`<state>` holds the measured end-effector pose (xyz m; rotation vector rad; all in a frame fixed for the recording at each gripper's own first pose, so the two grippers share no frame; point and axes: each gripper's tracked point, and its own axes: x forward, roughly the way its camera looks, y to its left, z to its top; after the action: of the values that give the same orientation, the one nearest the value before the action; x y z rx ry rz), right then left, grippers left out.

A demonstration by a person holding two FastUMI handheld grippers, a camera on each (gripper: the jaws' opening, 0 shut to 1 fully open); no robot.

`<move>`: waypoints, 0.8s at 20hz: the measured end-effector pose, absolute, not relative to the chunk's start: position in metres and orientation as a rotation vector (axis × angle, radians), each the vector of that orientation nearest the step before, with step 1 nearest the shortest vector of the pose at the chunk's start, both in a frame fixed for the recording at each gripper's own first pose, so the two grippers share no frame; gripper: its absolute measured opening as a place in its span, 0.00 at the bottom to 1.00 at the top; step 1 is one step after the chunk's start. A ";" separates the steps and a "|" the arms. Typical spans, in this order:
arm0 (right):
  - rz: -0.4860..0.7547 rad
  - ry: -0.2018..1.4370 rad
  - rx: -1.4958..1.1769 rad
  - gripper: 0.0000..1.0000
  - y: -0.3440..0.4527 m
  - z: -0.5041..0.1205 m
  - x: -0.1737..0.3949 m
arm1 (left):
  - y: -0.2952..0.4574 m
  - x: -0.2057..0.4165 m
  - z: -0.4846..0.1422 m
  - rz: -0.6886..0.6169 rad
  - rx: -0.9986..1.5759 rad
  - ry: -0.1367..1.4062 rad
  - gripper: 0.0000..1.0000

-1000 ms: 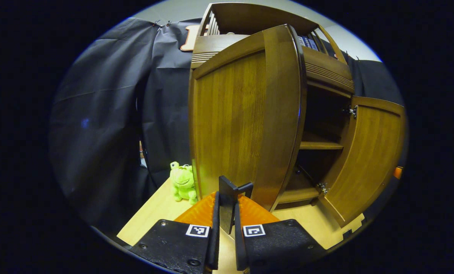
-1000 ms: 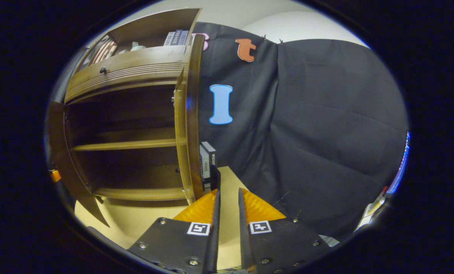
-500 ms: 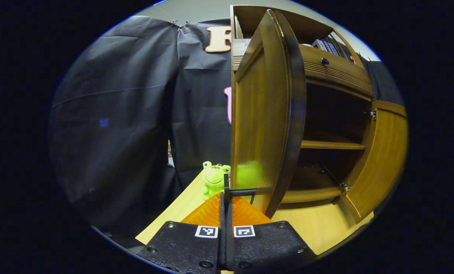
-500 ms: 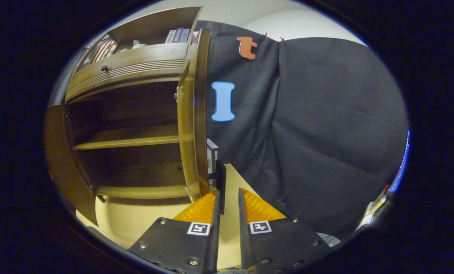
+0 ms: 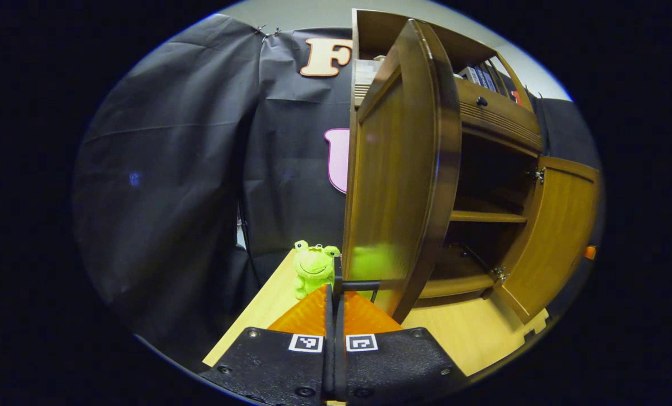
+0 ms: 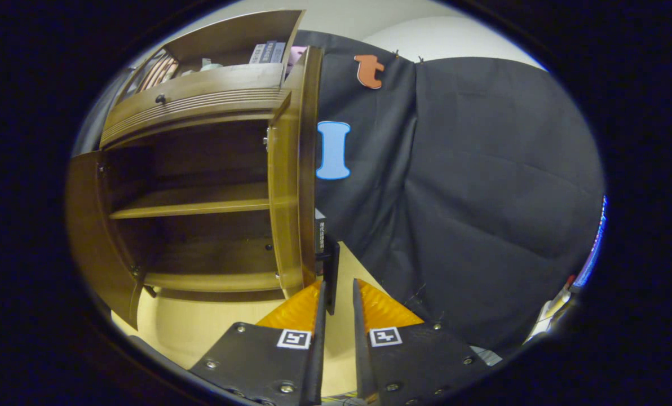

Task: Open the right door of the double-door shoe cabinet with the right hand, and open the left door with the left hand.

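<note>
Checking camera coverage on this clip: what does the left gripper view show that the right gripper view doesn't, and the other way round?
Left gripper view: a green frog on the table beside the left door, and the left gripper shut on the left handle.
Right gripper view: a box standing behind the right door, and the right handle between the right gripper's parted fingers.
Both: the two doors open, the shelf inside, the drawer knob, and books on top.
</note>
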<state>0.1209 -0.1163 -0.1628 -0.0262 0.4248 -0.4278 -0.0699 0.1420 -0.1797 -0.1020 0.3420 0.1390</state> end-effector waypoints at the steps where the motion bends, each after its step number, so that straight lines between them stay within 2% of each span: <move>1: -0.428 0.423 -0.023 0.24 -0.116 -0.162 0.121 | 0.143 -0.068 -0.179 0.126 -0.099 0.341 0.01; 9: -0.433 0.419 -0.024 0.24 -0.111 -0.163 0.114 | 0.141 -0.072 -0.182 0.099 -0.104 0.346 0.03; 12: -0.437 0.426 -0.023 0.24 -0.109 -0.166 0.109 | 0.149 -0.078 -0.180 0.119 -0.123 0.338 0.07; 16: -0.433 0.441 -0.015 0.24 -0.096 -0.173 0.102 | 0.171 -0.093 -0.175 0.183 -0.106 0.339 0.07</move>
<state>0.1022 -0.0964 -0.1725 -0.0153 0.4410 -0.4329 -0.0931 0.1706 -0.1753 -0.1059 0.3395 0.1830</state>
